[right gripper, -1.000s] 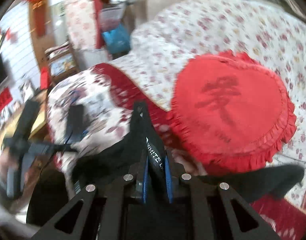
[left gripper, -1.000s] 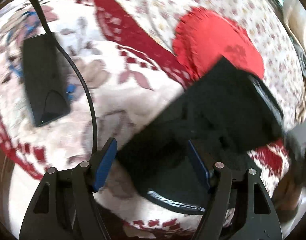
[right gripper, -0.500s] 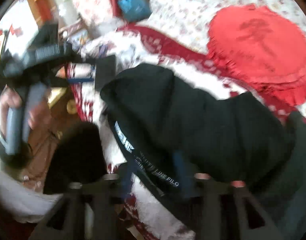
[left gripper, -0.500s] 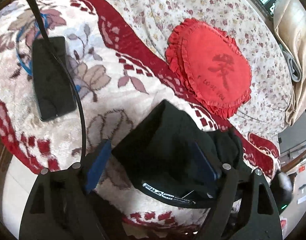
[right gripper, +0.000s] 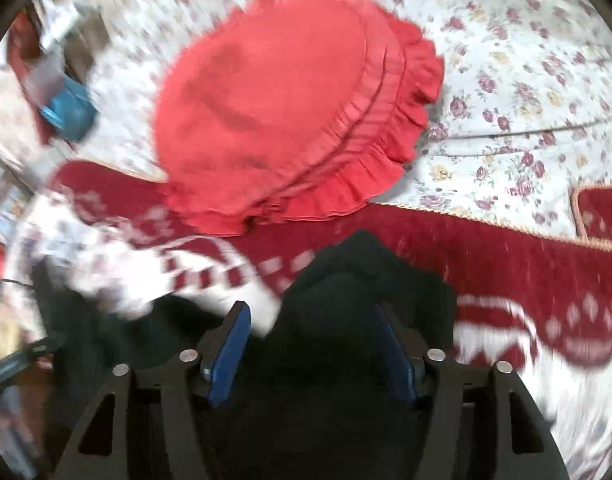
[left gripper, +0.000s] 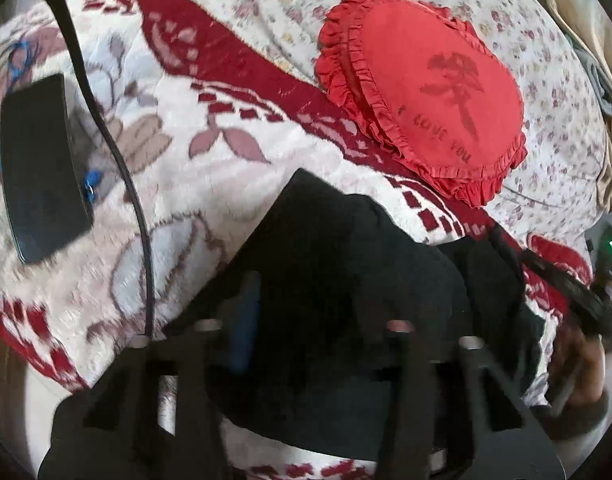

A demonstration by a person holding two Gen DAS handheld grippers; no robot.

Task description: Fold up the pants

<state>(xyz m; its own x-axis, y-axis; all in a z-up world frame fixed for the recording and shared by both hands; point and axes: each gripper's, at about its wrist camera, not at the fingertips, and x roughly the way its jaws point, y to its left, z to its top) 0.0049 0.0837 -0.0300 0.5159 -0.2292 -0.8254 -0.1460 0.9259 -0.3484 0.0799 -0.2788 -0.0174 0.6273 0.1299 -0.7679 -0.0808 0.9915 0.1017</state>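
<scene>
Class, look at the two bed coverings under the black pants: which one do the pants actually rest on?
The plush red-and-white leaf-patterned blanket; the thinner small-rose floral sheet lies beyond the red ruffled cushion, clear of the black pants.

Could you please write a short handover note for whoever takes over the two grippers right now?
Left gripper: the jaws have just been closing with the black pants between them. Blur hides whether the pads already pinch.
Right gripper: the jaws have just been opening. It is open, with pants fabric between the pads but not gripped.
Pants: bunched on the patterned blanket, just in front of the red cushion.
Done: the pants look doubled over into a heap.
Left: probably another fold, then smoothing flat.
</scene>
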